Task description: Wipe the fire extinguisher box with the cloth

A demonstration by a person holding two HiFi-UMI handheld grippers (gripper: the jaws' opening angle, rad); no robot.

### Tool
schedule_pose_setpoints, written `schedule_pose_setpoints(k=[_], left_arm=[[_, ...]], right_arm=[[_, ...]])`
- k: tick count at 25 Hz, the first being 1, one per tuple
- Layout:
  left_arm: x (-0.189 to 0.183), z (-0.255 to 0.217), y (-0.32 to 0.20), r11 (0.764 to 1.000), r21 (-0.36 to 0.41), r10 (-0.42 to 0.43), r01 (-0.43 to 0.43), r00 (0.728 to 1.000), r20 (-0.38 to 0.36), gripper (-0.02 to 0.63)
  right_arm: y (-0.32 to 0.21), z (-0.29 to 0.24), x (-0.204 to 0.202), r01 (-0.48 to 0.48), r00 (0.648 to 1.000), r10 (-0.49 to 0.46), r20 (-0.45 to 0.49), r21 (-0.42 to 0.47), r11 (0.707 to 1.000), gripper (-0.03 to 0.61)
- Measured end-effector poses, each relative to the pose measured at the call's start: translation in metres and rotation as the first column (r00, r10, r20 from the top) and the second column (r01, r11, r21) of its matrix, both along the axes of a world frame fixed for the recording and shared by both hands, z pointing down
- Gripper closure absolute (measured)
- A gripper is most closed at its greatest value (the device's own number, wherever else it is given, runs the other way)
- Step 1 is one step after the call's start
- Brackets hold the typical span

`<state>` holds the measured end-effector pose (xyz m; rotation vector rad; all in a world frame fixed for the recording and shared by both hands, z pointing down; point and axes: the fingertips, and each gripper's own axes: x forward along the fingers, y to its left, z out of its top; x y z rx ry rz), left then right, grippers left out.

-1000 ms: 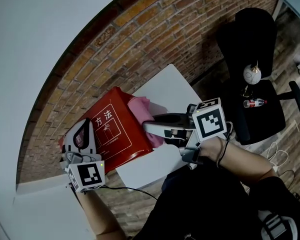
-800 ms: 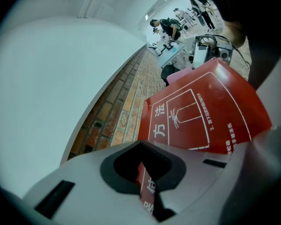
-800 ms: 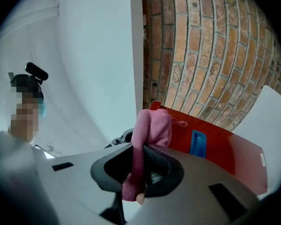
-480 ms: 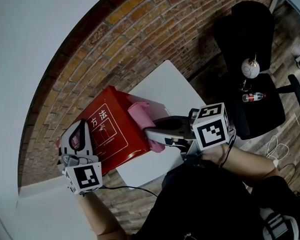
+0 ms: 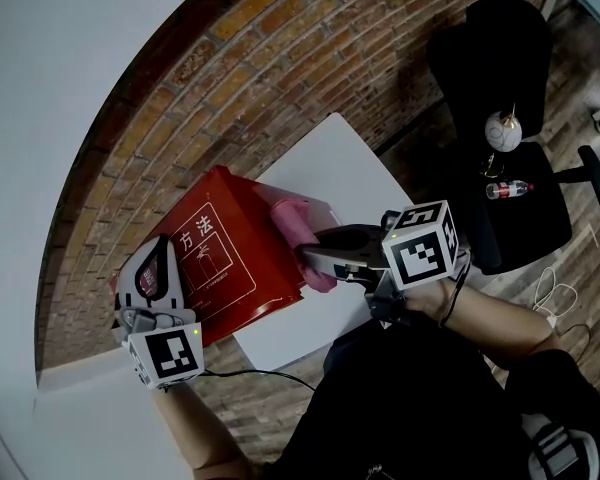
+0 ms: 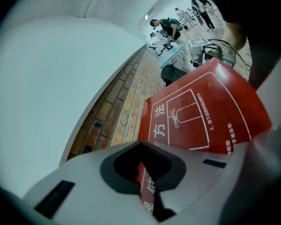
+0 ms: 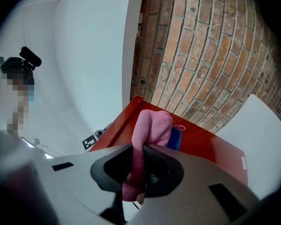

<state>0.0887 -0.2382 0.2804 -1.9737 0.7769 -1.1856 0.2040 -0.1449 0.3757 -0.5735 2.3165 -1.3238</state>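
The red fire extinguisher box (image 5: pixel 235 258) with white print stands tilted against the brick wall. My left gripper (image 5: pixel 163 255) is shut on its left edge. In the left gripper view that red edge (image 6: pixel 144 184) sits pinched between the jaws of the left gripper (image 6: pixel 149 198), and the printed face (image 6: pixel 201 107) rises beyond. My right gripper (image 5: pixel 308 251) is shut on a pink cloth (image 5: pixel 298 228), which lies against the box's right side. In the right gripper view the cloth (image 7: pixel 152 125) bulges out of the right gripper (image 7: pixel 133 184) onto the red box (image 7: pixel 215 149), with a blue patch (image 7: pixel 176 138) behind it.
A white board (image 5: pixel 350 173) lies under and behind the box. The brick wall (image 5: pixel 280 68) runs behind it, with a white wall to the left. At the right, a black office chair (image 5: pixel 510 218) carries a bottle (image 5: pixel 507 189) and a round white object (image 5: pixel 503 128).
My right gripper has sunk a little with the pink cloth along the box's right side. The left gripper has kept its hold on the box and has not moved.
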Motion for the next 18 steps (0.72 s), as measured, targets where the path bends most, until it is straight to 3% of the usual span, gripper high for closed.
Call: schedule_pose_setpoints(k=[18], left_arm=[[0.000, 0.000, 0.000, 1.000, 0.001, 0.001, -0.001, 1.000, -0.002, 0.595]], right_arm=[[-0.003, 0.049, 0.000, -0.014, 0.998, 0.010, -0.059, -0.071, 0.997, 0.514]])
